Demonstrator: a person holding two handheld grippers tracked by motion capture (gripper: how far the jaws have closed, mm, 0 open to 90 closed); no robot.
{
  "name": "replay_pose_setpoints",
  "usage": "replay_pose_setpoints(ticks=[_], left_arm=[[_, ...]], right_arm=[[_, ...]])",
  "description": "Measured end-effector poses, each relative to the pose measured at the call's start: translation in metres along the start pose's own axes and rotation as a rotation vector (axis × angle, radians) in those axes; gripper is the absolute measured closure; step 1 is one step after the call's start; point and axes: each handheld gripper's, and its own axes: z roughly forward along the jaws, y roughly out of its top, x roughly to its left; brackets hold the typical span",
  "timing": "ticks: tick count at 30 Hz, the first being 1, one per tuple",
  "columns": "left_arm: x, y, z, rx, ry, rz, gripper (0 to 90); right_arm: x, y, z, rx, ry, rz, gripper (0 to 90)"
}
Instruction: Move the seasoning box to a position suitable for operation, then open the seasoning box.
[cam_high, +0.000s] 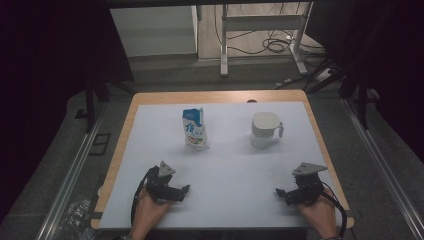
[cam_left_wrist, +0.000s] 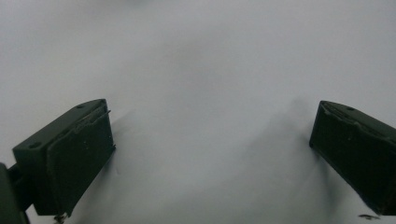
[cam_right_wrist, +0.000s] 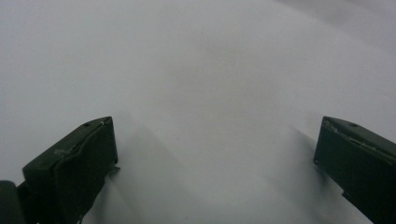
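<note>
Left jaws: stood wide apart in the left gripper view, with nothing but the white table cover between them.
Right jaws: likewise spread wide in the right gripper view, gripping nothing.
Left gripper (cam_high: 186, 189): rested low on the near left of the white cover (cam_high: 230, 165), pointing inward, well apart from any object.
Right gripper (cam_high: 278, 192): rested on the near right, pointing inward toward the other.
Pouch (cam_high: 194, 128): a blue-and-white printed bag, upright at the far left-centre of the cover, nearest the left gripper.
Pouch handling: probably light and soft, with slick film that crumples; a pinch across the upper body or top seal looked safest, since squeezing low could tip it.
Mug (cam_high: 264, 129): white, handle turned right, upright at the far right-centre, nearest the right gripper.
Mug handling: likely stiff, heavier, smooth and breakable; the wall at the rim or the handle offered the firmest hold.
Spacing: pouch and mug stood well apart.
</note>
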Motion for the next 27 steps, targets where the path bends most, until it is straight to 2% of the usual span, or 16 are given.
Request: replay_pose_setpoints(ticks=[21, 27], left_arm=[[0.0003, -0.0001, 0.0000, -0.001, -0.001, -0.001, 0.1], [0.0003, -0.0001, 0.0000, 0.000, -0.001, -0.001, 0.0]], right_arm=[[0.0004, 0.0002, 0.0000, 0.001, -0.003, 0.002, 0.0], [0.0020, 0.0027, -0.0001, 0.013, -0.014, 0.018, 0.6]])
